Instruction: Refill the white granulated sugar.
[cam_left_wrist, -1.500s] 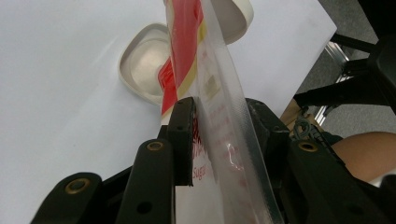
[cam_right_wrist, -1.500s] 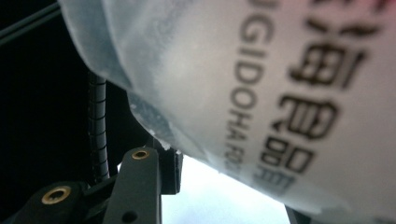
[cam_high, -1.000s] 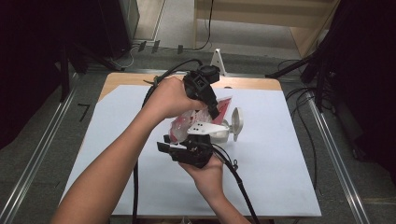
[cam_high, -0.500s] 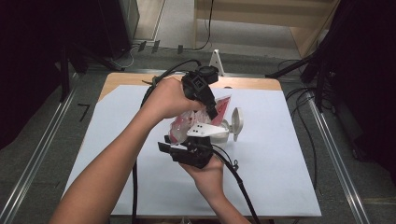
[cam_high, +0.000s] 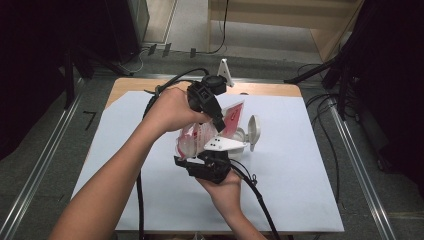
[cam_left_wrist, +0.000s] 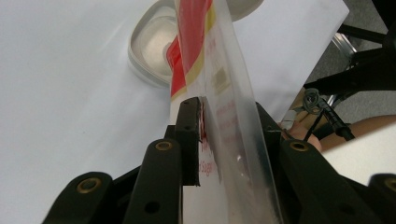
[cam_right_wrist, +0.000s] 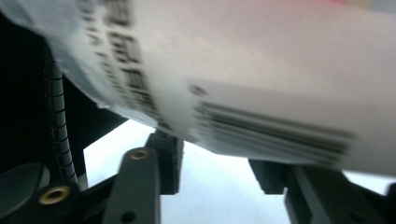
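From the high view, both hands met over the middle of the desk (cam_high: 300, 200), a white sheet covering all but a strip of wood at its far edge. The left gripper (cam_high: 218, 121) came down onto the top of a red-and-clear sugar bag (cam_high: 192, 140), while the right gripper (cam_high: 196, 161) reached up at the bag's lower end from the near side. Just beside the bag, toward the right edge, stood a small white tub (cam_high: 240, 142) with its lid flipped open. Compared with a second before, neither hand had shifted noticeably. In the left gripper view, the left gripper's jaws had just been closing and pinched the bag's clear top strip (cam_left_wrist: 224, 116), the tub (cam_left_wrist: 152, 49) lying beyond, so the bag looked secured for tipping sugar into it. In the right gripper view, the right gripper's jaws had just been opening; they stood apart beneath the bag's barcode panel (cam_right_wrist: 261, 126), and I could not tell whether they touched it. Around the desk lay grey floor, metal rails, dark curtains and loose cables.
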